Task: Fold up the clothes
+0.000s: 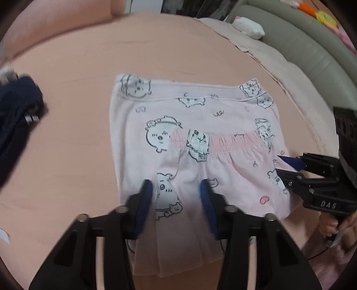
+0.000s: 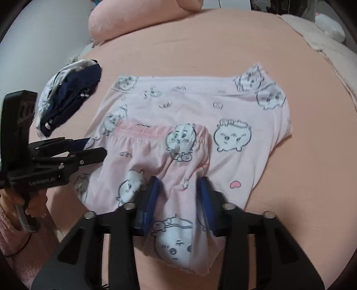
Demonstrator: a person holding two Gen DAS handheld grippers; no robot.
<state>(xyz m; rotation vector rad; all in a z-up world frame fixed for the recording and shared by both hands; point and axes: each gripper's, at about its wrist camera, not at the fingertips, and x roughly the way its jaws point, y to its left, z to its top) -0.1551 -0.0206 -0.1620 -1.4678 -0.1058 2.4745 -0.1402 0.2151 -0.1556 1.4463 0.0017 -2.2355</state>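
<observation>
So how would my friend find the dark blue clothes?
Start at the big peach bed. The pink pyjamas with cartoon animals lie in the middle, and the navy pile sits just off their far corner, towards the pink pillow. It is the only dark thing on the bed, bunched up with some white cloth.

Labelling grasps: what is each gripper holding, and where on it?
Both hold the pale pink cartoon-print cotton pants. The left gripper and the right gripper each have a bunch of the near folded edge between their fingers, side by side.
</observation>
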